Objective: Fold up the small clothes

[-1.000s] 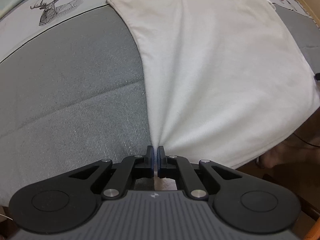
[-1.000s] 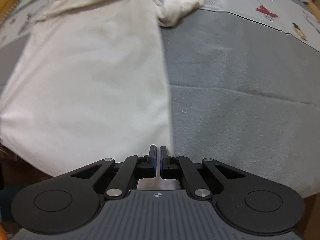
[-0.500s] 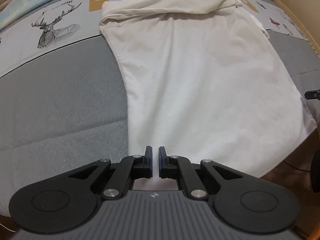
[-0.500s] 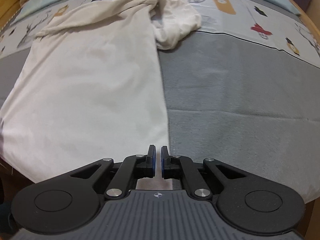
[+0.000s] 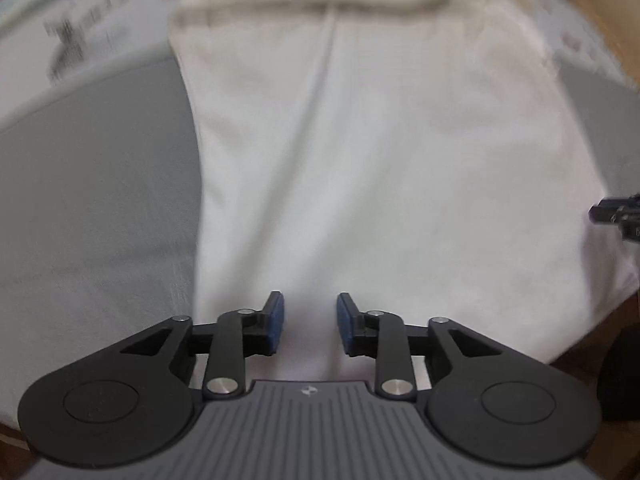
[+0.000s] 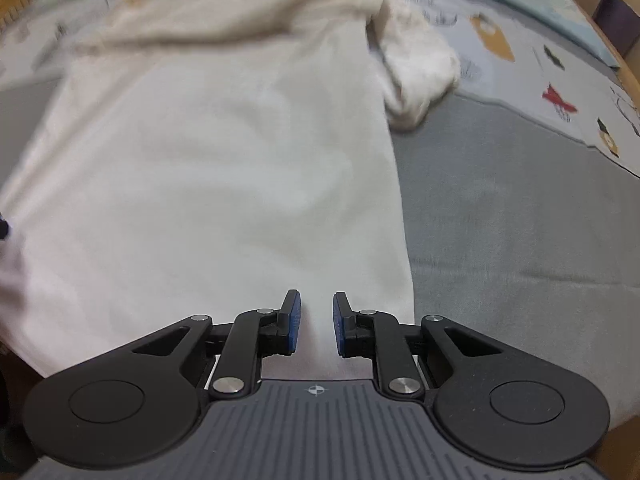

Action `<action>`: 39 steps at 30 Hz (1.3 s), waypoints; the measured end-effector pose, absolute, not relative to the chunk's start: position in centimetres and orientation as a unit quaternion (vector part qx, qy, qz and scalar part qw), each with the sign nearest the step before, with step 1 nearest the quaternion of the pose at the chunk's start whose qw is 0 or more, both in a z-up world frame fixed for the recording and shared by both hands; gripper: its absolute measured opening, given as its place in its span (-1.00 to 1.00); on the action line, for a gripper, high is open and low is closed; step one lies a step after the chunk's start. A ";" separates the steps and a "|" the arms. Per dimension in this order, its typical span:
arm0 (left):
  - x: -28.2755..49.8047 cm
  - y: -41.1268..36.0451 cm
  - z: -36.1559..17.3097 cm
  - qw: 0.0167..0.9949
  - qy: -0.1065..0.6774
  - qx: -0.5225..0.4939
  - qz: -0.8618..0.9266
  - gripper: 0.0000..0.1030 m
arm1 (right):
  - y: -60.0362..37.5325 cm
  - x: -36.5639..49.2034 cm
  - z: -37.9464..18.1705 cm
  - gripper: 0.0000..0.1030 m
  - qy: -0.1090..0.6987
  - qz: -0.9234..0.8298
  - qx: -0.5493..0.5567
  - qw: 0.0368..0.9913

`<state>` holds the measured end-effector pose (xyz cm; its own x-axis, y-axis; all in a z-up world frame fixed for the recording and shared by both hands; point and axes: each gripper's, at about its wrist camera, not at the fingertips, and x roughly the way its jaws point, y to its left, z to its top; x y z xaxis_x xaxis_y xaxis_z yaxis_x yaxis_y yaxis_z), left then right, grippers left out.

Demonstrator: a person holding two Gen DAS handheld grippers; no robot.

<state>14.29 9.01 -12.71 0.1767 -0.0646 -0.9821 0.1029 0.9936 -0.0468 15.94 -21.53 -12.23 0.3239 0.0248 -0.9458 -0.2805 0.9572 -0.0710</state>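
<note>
Grey bedding (image 6: pixel 520 208) with a printed cartoon border at the far side carries the cream garment (image 5: pixel 380 152), which lies spread lengthwise away from me, its near hem hanging just over the bed's edge. My left tongs (image 5: pixel 310 322) stand parted near the garment's left edge with cloth running between the blue pads (image 5: pixel 276 322) but nothing pinched; my right tongs (image 6: pixel 316 322) are likewise parted close to its right edge, holding nothing. The far end is bunched, with a crumpled white sleeve or second piece (image 6: pixel 420 76) lying off to the right (I cannot tell which). To fold well, I judge I should close both tongs on the hem corners at matching depth, lift evenly and carry the hem toward the far end, keeping the side edges parallel so no diagonal crease forms. Both views are blurred, so the collar and sleeves are hard to read. The hem itself is hidden under my tongs, and only a dark tip of the other tool (image 5: pixel 618 216) shows at the left view's edge.
</note>
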 end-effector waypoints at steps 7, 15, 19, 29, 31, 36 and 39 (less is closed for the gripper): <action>14.7 7.6 -11.1 0.794 0.604 0.041 -0.060 -0.26 | -20.9 16.7 -13.4 -0.63 0.596 0.066 -0.127 0.790; 15.5 7.1 -8.7 0.841 0.540 0.008 -0.025 -0.03 | -20.1 17.0 -9.2 -0.62 0.498 0.066 -0.068 0.862; 16.0 7.5 -7.7 0.861 0.509 -0.002 0.014 0.18 | -20.0 17.4 -7.5 -0.62 0.449 0.035 -0.038 0.892; 17.3 8.6 -6.9 0.877 0.471 0.002 0.099 0.42 | -18.8 18.0 -5.0 -0.62 0.404 0.049 -0.011 0.913; 17.5 9.0 -6.6 0.877 0.465 -0.012 0.120 0.42 | -18.0 18.8 -4.2 -0.58 0.400 0.051 -0.032 0.914; 18.2 9.6 -6.2 0.875 0.461 -0.033 0.145 0.42 | -16.4 22.4 -1.3 -0.31 0.368 0.041 -0.026 0.928; 18.5 9.5 -6.1 0.877 0.453 -0.019 0.160 0.42 | -15.9 24.3 -0.4 -0.24 0.352 0.049 0.009 0.935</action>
<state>18.47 9.49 -6.11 0.5380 0.2622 -0.8011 -0.2972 0.9484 0.1108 24.25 -15.94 -0.42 0.7478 0.0985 -0.6566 -0.0853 0.9950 0.0521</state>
